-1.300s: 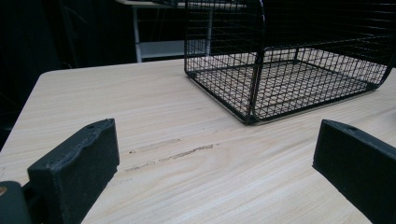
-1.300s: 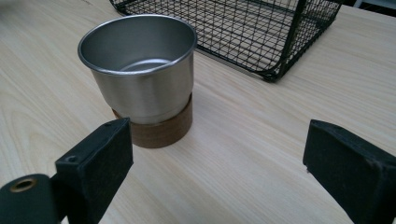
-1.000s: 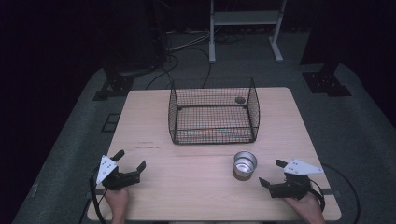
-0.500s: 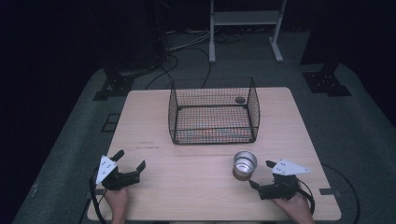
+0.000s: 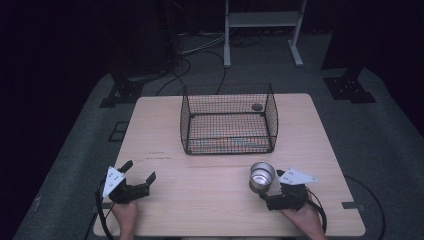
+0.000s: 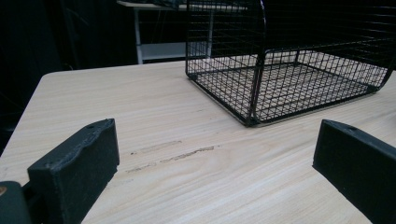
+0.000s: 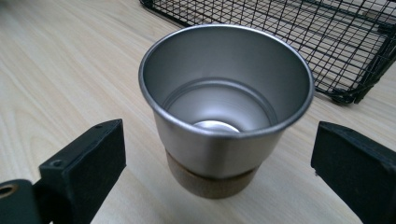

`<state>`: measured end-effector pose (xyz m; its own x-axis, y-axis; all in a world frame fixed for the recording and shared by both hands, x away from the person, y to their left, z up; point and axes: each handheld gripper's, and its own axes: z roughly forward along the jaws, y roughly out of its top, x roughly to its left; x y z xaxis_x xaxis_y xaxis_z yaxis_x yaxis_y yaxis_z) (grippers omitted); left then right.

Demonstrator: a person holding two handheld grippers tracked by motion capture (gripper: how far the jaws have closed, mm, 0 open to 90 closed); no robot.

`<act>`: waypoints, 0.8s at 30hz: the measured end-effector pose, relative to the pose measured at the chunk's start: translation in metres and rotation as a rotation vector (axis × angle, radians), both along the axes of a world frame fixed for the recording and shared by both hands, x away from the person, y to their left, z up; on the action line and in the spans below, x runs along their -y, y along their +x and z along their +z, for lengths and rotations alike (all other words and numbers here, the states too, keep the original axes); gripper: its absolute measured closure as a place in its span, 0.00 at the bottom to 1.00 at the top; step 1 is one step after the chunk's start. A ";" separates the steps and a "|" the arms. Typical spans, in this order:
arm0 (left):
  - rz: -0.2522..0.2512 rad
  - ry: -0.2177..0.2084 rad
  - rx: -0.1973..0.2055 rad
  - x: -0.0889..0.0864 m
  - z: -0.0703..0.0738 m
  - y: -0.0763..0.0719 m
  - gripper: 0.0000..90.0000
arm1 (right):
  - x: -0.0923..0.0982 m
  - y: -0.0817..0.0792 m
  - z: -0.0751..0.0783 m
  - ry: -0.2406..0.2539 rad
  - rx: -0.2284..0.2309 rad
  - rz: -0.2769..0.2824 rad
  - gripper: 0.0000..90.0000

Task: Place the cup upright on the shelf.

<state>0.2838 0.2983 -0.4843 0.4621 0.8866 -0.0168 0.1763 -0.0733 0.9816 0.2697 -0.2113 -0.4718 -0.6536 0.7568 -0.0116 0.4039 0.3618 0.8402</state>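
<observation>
A steel cup (image 5: 262,176) with a cork base stands upright on the wooden table (image 5: 210,200), just in front of a black wire basket (image 5: 228,119). My right gripper (image 5: 270,186) lies low at the cup's right side, and its jaws have just been opening wider. In the right gripper view the empty cup (image 7: 224,112) stands between the two pads (image 7: 88,158), a gap on each side, so the right gripper (image 7: 217,140) is open. My left gripper (image 5: 140,171) rests open near the front left edge. In the left gripper view, bare wood lies between the jaws of the left gripper (image 6: 215,144).
The basket (image 6: 280,70) is open-topped and sits at the table's middle back, with a small dark round thing (image 5: 257,107) at its far right corner. A faint scuff (image 6: 173,156) marks the wood ahead of the left gripper. Cables and stand legs lie on the dark floor beyond.
My right gripper has slid left across the table to the cup, so its jaws now flank the cup. The left gripper has not moved.
</observation>
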 end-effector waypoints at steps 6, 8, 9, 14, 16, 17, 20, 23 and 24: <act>0.001 -0.002 0.001 0.000 0.000 0.000 0.00 | -0.007 0.008 -0.001 -0.009 -0.003 -0.015 0.03; 0.000 -0.004 0.003 0.000 0.000 0.000 0.00 | -0.010 0.010 -0.001 -0.011 -0.002 -0.018 0.03; 0.000 -0.004 0.003 0.000 0.000 0.000 0.00 | -0.010 0.011 -0.001 -0.010 0.000 -0.018 0.03; -0.002 -0.002 0.003 0.000 0.000 0.000 0.00 | -0.013 0.015 0.000 0.005 -0.006 -0.025 0.04; -0.001 -0.004 0.003 0.000 0.000 0.000 0.00 | -0.014 0.016 0.001 0.012 -0.002 -0.022 0.05; -0.001 -0.003 0.003 0.000 0.000 0.000 0.00 | -0.015 0.016 0.001 0.016 -0.005 -0.025 0.05; -0.001 -0.004 0.004 0.000 0.000 0.000 0.00 | -0.017 0.018 0.001 0.015 -0.005 -0.023 0.09; -0.002 -0.004 0.004 0.000 0.000 0.000 0.00 | -0.016 0.019 0.001 0.023 -0.004 -0.029 0.15; -0.003 -0.003 0.005 0.000 0.000 0.000 0.00 | -0.016 0.019 0.001 0.033 -0.008 -0.030 0.15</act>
